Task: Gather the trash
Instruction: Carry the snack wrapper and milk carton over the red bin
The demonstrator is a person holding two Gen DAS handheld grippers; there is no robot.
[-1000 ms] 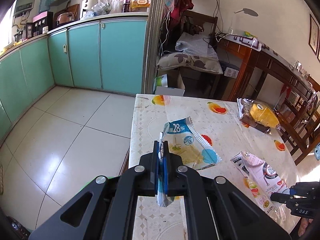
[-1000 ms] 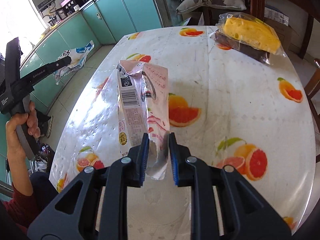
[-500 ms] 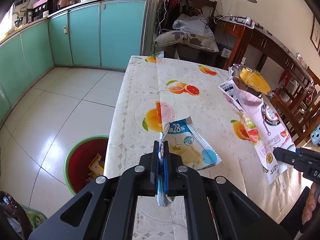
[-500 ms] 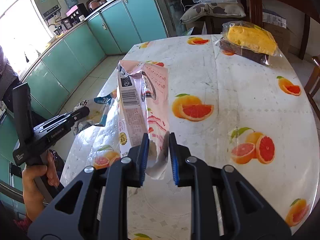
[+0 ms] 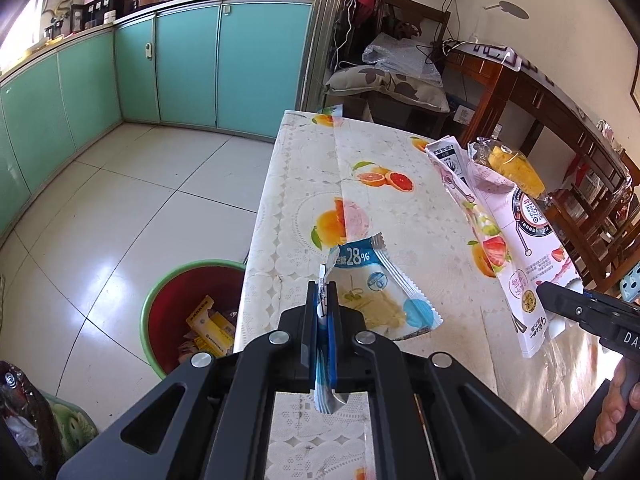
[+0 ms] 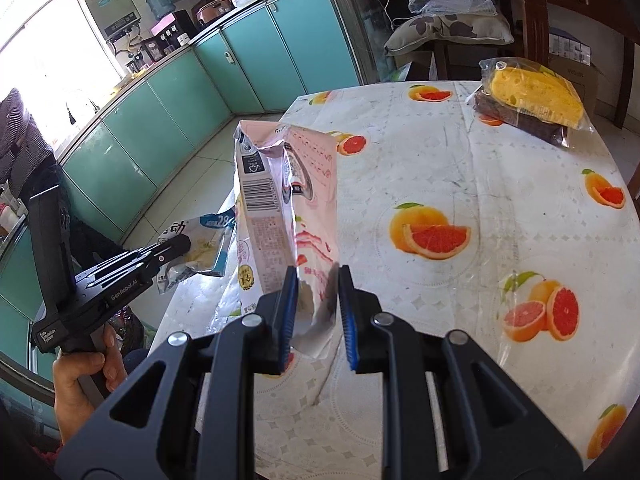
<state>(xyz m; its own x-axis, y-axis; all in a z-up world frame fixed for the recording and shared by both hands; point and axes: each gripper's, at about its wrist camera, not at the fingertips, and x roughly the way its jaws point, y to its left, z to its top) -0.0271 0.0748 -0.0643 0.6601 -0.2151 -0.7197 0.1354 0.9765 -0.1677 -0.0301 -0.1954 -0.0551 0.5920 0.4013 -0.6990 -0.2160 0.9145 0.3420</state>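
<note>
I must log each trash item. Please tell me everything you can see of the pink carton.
The pink carton is a flattened, glossy drink carton with strawberry pictures, a barcode on its side and a torn-open top. It looks empty and creased. It hangs lifted above the table, top end up. The right claw pinches its crumpled lower end; nothing else touches it.

Pale glossy floor tiles (image 5: 100, 208) catch bright daylight from a window (image 6: 44, 40) above the counter. Teal cabinet doors (image 5: 224, 64) run along the kitchen wall, with appliances crowding the countertop (image 5: 120, 0). The worktop (image 6: 460, 184) wears a plastic cloth printed with orange and grapefruit slices. Behind it stand dark wooden furniture (image 5: 536, 100), a leaf-patterned cushion (image 5: 384, 84) and a cream wall (image 5: 540, 8).
</note>
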